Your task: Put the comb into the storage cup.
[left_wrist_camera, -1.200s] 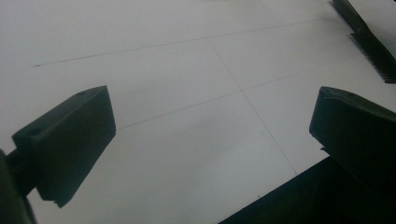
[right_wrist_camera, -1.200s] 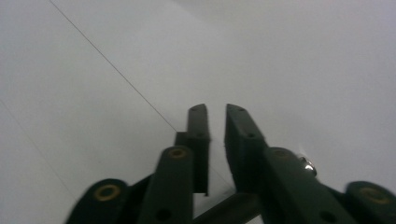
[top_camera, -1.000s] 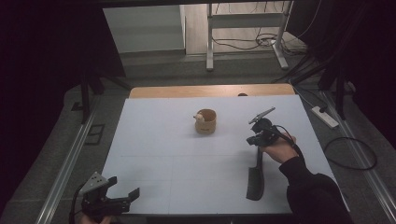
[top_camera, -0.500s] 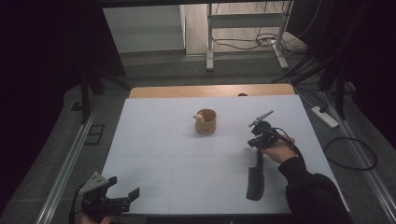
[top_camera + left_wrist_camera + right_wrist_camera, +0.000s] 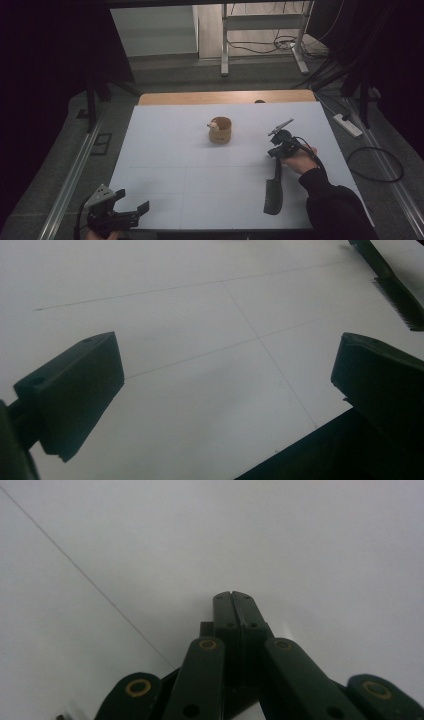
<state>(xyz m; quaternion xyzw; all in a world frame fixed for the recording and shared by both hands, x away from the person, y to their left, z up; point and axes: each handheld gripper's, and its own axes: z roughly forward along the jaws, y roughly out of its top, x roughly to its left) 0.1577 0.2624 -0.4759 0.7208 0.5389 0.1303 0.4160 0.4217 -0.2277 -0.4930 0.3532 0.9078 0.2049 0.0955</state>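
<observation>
While the person's left hand [image 5: 102, 233] rests at the near-left corner of the white table [image 5: 165, 150], the left gripper [image 5: 131, 204] it holds sits low over the table's near edge with its jaws spread wide apart and nothing between them. Seen from the left gripper view, the two black jaws stand far to either side over bare white surface crossed by thin lines, and the toothed end of a dark comb [image 5: 397, 292] shows at the upper right corner, well apart from them.

On the right side of the table, the right hand [image 5: 300, 159] holds the right gripper [image 5: 276, 156], which points toward the person and down at the tabletop. Its jaws are clenched: the right gripper view shows the two tips pressed flat together [image 5: 233, 602], with white table beyond them. Whether they pinch anything cannot be told from that view. From the high view, the gripper's tip sits at the far end of the comb [image 5: 274, 190], touching or just above it; which one cannot be told. The comb lies flat on the table, running lengthwise from the gripper back toward the near edge, just beside the person's dark sleeve [image 5: 335, 210].

Near the table's middle, toward the far side, stands a small tan cup [image 5: 220, 130] with a pale object at its left rim, well apart from both grippers.
</observation>
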